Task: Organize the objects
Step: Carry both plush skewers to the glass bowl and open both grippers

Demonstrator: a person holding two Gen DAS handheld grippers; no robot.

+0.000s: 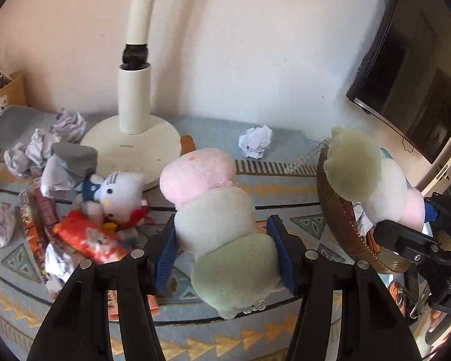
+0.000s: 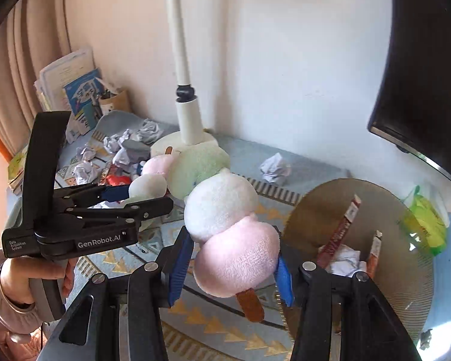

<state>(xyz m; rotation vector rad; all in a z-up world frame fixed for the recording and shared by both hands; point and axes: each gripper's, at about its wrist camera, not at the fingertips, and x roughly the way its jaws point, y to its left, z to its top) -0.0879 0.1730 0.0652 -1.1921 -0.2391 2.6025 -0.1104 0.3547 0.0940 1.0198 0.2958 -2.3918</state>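
My left tongs (image 1: pixel 222 252) are clamped on the green end of one dango plush (image 1: pixel 213 210), held above the counter (image 1: pixel 255 331). My right tongs (image 2: pixel 230 267) grip the pink end of a second dango plush (image 2: pixel 222 210), which hangs just beside the brown bin (image 2: pixel 406 255).

To do this step well, I judge I should carry each plush fully over the bin's rim before letting go, one at a time so the tongs do not knock together. The plush is soft and squashes, so I keep a firm squeeze until it is over the opening.

Counting: two dango plushes, one in each tongs. One white cat plush (image 1: pixel 120 192) lies on the counter by the lamp (image 1: pixel 132 147). One paper ball (image 1: pixel 255 141) sits alone; a further cluster lies at the left, roughly five, though overlaps make that uncertain. The bin holds two wrappers and some crumpled paper.
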